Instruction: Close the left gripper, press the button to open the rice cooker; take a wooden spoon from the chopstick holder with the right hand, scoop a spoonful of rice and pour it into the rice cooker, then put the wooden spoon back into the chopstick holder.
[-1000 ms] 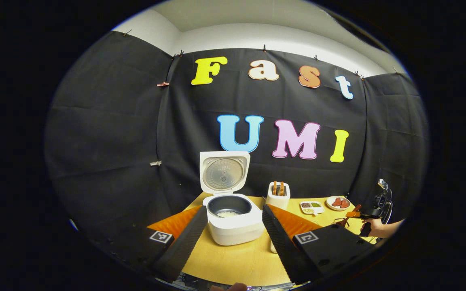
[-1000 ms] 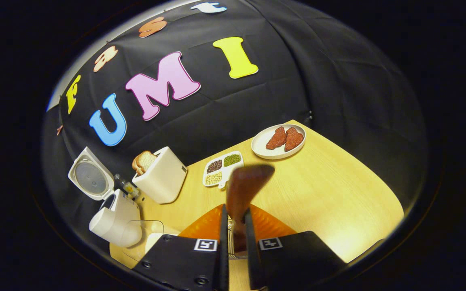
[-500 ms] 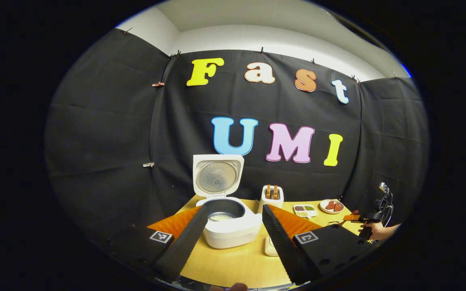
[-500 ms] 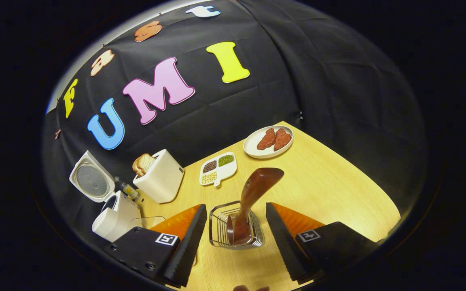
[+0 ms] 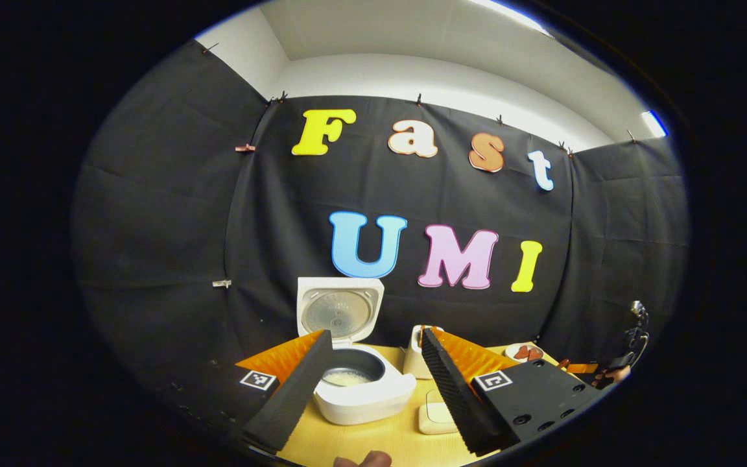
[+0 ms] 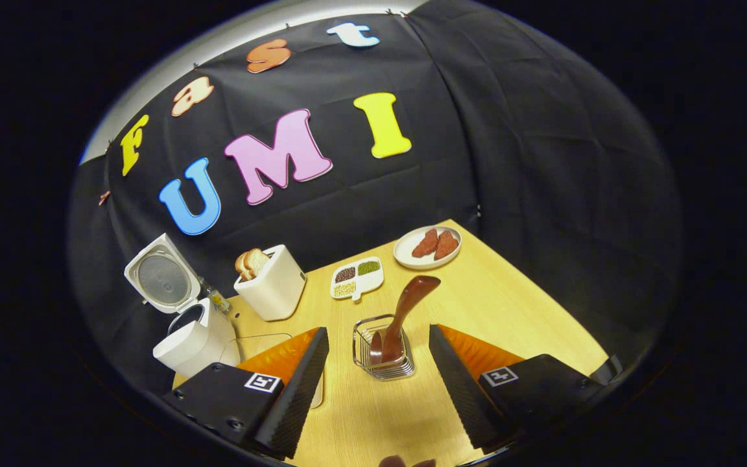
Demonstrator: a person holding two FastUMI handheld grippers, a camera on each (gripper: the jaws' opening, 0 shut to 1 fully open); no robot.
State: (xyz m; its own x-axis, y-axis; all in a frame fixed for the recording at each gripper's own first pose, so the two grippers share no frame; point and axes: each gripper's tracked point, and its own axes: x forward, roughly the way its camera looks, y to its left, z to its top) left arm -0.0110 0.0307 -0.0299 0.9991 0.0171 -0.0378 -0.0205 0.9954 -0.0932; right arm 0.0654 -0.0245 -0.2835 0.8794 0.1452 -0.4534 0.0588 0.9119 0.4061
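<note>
The wooden spoon (image 6: 407,306) stands in the wire chopstick holder (image 6: 383,353) on the table, its handle leaning up and to the right. My right gripper (image 6: 379,388) is open, pulled back from the holder, with nothing between its fingers. The white rice cooker (image 6: 193,340) sits at the left with its lid (image 6: 161,279) raised. In the left gripper view the rice cooker (image 5: 362,389) lies straight ahead with rice in its pot and its lid (image 5: 340,311) up. My left gripper (image 5: 373,397) is open and empty, short of the cooker.
A toaster (image 6: 271,285) with bread stands beside the cooker. A divided dish of beans (image 6: 356,279) and a plate of red pieces (image 6: 426,246) lie towards the back of the wooden table (image 6: 529,311). A clear container (image 6: 263,340) sits partly behind my right gripper's finger.
My right gripper opened, let go of the spoon in the holder and drew back. My left gripper backed away from the cooker and tilted upward.
</note>
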